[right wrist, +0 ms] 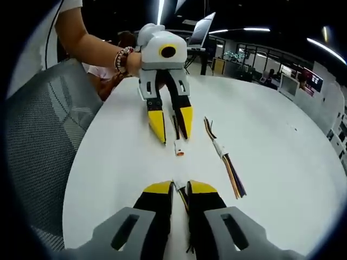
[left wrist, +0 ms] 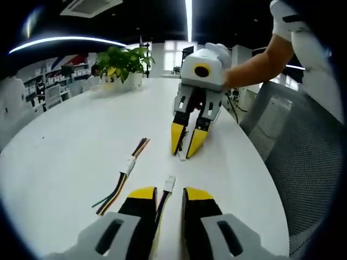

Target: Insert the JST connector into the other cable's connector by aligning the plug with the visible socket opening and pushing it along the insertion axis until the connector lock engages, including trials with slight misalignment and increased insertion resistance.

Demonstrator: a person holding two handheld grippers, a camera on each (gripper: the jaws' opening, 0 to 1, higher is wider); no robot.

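Left gripper view: left gripper (left wrist: 164, 196) clenched on a cable, its white connector (left wrist: 169, 183) over the white round table (left wrist: 65, 151); a joined spare cable (left wrist: 126, 172) lies alongside. Potted plant (left wrist: 123, 64), office shelving behind.

Right gripper view: right gripper (right wrist: 180, 189) grasping its cable, plug (right wrist: 178, 147) ahead; mesh chair (right wrist: 38, 146) beside the table.

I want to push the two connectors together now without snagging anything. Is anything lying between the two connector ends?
Nothing visible does. The left gripper holds a cable with its white connector pointing at the right gripper, bare white table between them. The spare, already joined cable lies off to the side, clear of the gap.
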